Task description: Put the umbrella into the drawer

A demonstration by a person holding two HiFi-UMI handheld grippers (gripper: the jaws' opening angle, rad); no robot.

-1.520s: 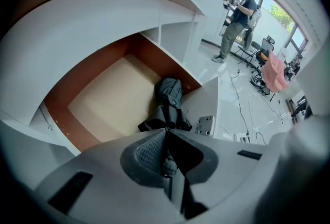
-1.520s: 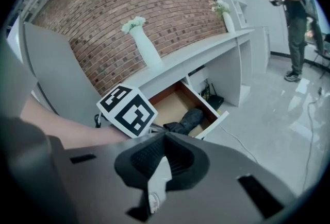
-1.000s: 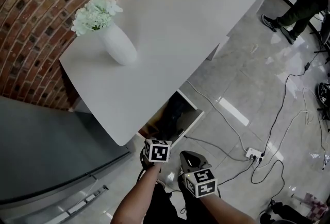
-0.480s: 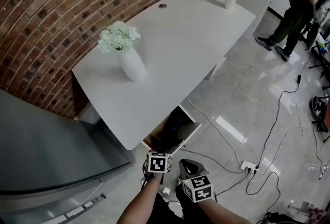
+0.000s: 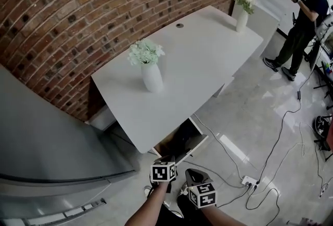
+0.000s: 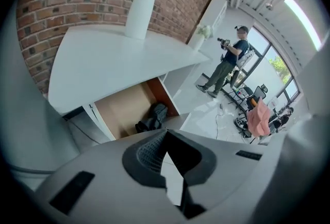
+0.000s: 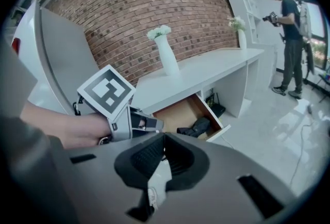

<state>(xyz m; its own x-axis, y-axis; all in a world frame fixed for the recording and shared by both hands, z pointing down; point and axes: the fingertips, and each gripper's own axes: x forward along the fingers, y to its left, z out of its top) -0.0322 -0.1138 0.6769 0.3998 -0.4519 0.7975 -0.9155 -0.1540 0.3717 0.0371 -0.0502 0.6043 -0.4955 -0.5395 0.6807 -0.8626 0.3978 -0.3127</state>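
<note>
The dark folded umbrella point(image 6: 153, 117) lies inside the open drawer point(image 6: 121, 109) under the white desk point(image 5: 197, 64). The right gripper view shows the umbrella point(image 7: 196, 127) in the drawer point(image 7: 178, 115) too, and in the head view the drawer point(image 5: 192, 144) stands pulled out. My left gripper point(image 6: 166, 133) hangs above and short of the drawer, jaws shut with nothing in them. Beside it, my right gripper point(image 7: 164, 135) is shut and empty as well. In the head view the left gripper point(image 5: 162, 165) and right gripper point(image 5: 195, 175) sit at the bottom edge, close together.
A white vase with flowers point(image 5: 151, 71) stands on the desk, a second vase point(image 5: 242, 17) at its far end. A grey cabinet point(image 5: 47, 142) fills the left. Cables and a power strip point(image 5: 248, 182) lie on the floor. A person point(image 5: 302, 17) stands far right.
Both grippers have risen away from the drawer and stayed shut. The head view has tipped up, so more brick wall and room show. The umbrella stays in the open drawer.
</note>
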